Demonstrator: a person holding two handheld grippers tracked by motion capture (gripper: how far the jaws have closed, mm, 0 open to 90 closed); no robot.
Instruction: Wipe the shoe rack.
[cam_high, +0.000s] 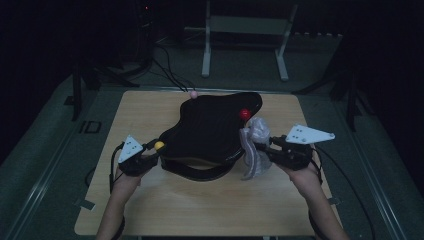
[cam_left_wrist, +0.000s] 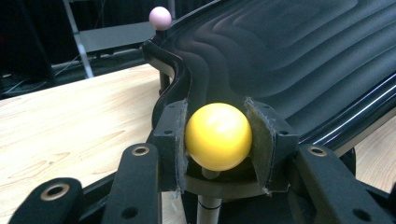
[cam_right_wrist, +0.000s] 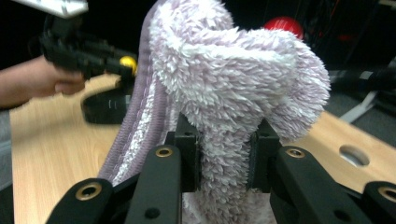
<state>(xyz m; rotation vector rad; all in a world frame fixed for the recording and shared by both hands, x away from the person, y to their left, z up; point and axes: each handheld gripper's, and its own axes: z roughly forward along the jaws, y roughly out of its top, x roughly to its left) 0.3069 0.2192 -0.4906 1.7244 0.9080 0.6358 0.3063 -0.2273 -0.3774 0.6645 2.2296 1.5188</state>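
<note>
A black wavy-topped tray (cam_high: 210, 127) (cam_left_wrist: 299, 56) stands raised on the wooden table (cam_high: 150, 200), with ball knobs at its corners. My left gripper (cam_high: 150, 154) (cam_left_wrist: 218, 140) is shut on the yellow ball knob (cam_high: 159, 146) (cam_left_wrist: 218, 135) at the tray's near left corner. My right gripper (cam_high: 265, 147) (cam_right_wrist: 225, 156) is shut on a fluffy pale purple cloth (cam_high: 255, 145) (cam_right_wrist: 233, 79), which bunches above the jaws and hangs down beside the tray's right edge. A red ball knob (cam_high: 244, 113) (cam_right_wrist: 284, 24) sits just behind the cloth. A pink ball knob (cam_high: 192, 93) (cam_left_wrist: 160, 17) marks the far corner.
The table's bare wood (cam_left_wrist: 70, 121) spreads left of and in front of the tray. A round hole (cam_right_wrist: 354, 155) is cut in the tabletop near my right gripper. A white metal frame (cam_high: 245, 30) stands on the dark floor behind the table.
</note>
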